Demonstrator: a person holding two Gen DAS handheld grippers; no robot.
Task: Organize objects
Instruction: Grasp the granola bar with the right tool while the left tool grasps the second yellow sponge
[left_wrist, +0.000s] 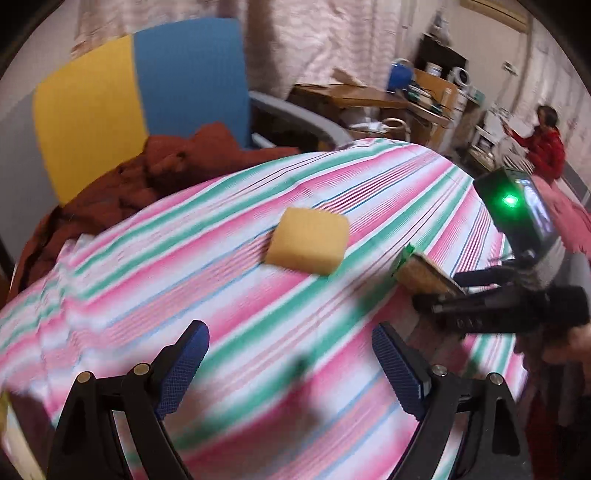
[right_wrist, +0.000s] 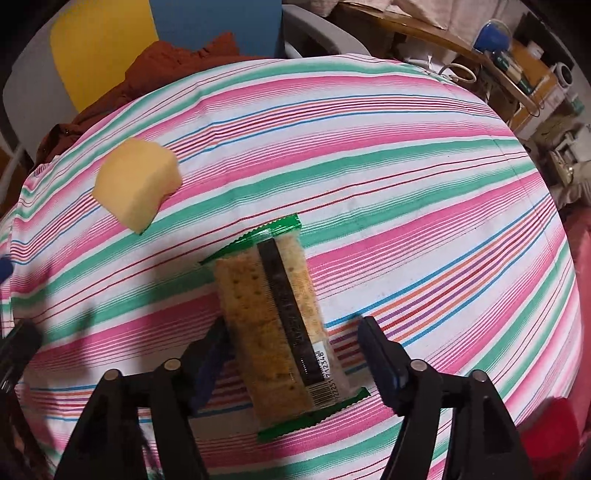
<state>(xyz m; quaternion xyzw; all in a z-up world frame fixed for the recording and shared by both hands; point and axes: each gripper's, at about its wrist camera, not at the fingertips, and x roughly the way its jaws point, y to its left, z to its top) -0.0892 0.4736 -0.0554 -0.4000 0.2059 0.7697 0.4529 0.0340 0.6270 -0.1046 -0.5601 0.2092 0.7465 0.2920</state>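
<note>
Between right gripper (right_wrist: 291, 362) fingers, spread wide: cracker packet (right_wrist: 284, 325), long axis along fingers. Left gripper (left_wrist: 291, 362) wide, empty; sponge (left_wrist: 308, 245) ahead.

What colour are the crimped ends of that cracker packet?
Green, clearest in the right wrist view on the clear-wrapped rectangular cracker packet.

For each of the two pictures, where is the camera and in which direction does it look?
Left wrist: sits behind the open left gripper, looks across the striped cloth at the sponge; the right gripper with the cracker pack shows at right.
Right wrist: sits behind the right gripper, looks down at the cracker pack between its fingers.
Shared: sponge, cracker pack, cloth.
</note>
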